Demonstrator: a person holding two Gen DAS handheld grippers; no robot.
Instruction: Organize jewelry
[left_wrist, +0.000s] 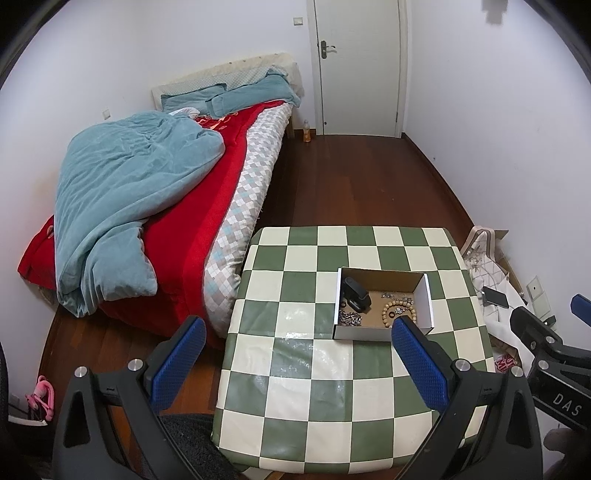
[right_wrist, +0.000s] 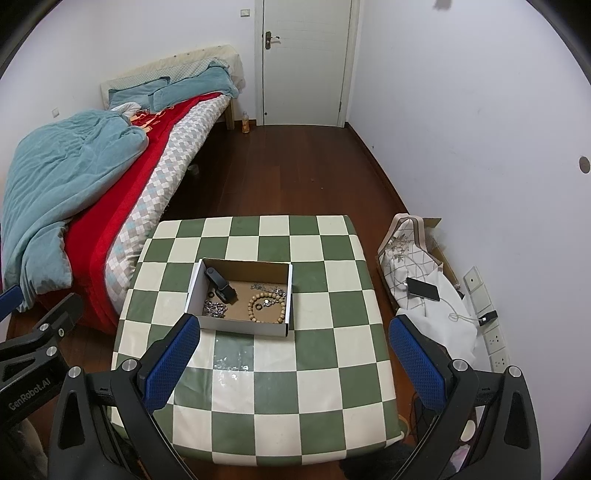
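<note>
A shallow white cardboard box (left_wrist: 424, 302) (right_wrist: 243, 326) sits on the green-and-white checked table (left_wrist: 317, 384) (right_wrist: 280, 387). Inside lie a wooden bead bracelet (left_wrist: 400, 312) (right_wrist: 267, 306), a black watch (left_wrist: 356, 295) (right_wrist: 221, 284), a silver chain pile (left_wrist: 349, 317) (right_wrist: 215, 308), and small silver pieces (left_wrist: 397, 295) (right_wrist: 269, 288). My left gripper (left_wrist: 299, 338) hovers open above the table's near left, empty. My right gripper (right_wrist: 295, 338) also stands open and empty, high over the table in front of the box. Each gripper shows at the edge of the other's view.
A bed (left_wrist: 155, 206) (right_wrist: 85, 184) with a teal duvet and red blanket runs along the table's left. A phone (right_wrist: 423, 288) lies on cloth (right_wrist: 439, 314) at the right, by wall sockets (right_wrist: 495, 339). A closed door (left_wrist: 358, 66) stands across the wooden floor (left_wrist: 354, 184).
</note>
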